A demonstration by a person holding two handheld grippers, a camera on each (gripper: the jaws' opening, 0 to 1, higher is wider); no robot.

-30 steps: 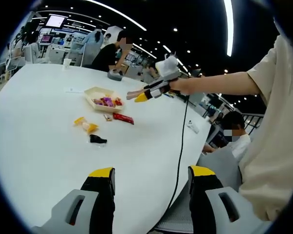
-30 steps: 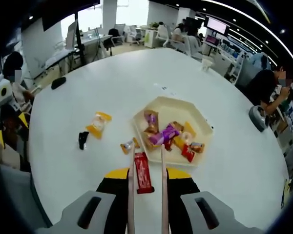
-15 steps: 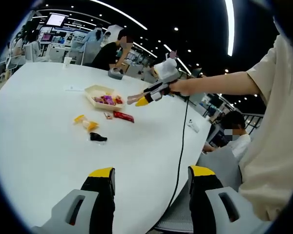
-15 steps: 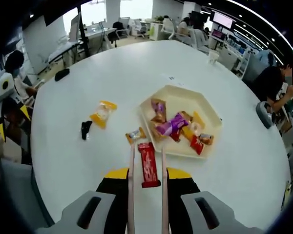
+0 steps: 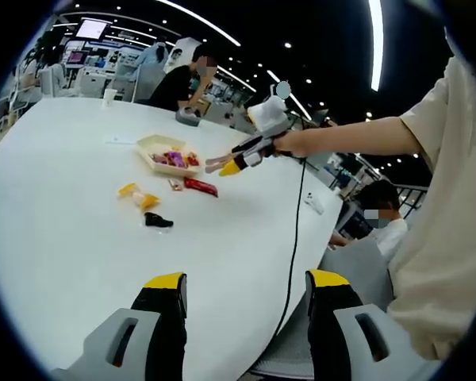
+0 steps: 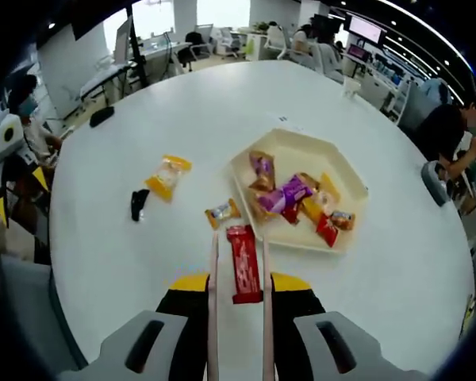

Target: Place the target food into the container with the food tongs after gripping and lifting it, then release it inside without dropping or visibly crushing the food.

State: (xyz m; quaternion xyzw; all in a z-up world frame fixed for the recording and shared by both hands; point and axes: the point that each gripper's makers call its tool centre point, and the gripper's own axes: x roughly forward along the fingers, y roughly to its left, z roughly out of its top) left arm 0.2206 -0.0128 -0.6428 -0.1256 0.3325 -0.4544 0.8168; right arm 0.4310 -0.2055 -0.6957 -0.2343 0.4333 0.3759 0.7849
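A red snack bar [image 6: 244, 263] lies flat on the white table [image 6: 127, 262], just in front of the cream hexagonal tray [image 6: 345, 178] that holds several wrapped snacks. My right gripper [image 6: 239, 282] is shut on the food tongs [image 6: 213, 302]. The two tong arms stand apart on either side of the bar, and I see no contact with it. From the left gripper view, the right gripper [image 5: 236, 164] hovers beside the tray [image 5: 151, 145], above the red bar [image 5: 200, 186]. My left gripper [image 5: 242, 286] is open and holds nothing near the table's edge.
A yellow packet [image 6: 166, 175], a black packet [image 6: 138, 205] and a small wrapped candy [image 6: 222, 212] lie loose left of the tray. A black cable [image 5: 297, 230] runs from the right gripper over the table edge. A grey object [image 6: 432, 178] sits behind the tray. People sit around.
The right gripper has advanced a little, so the red bar now sits deeper between the tong arms. The left gripper has stayed where it was, still open.
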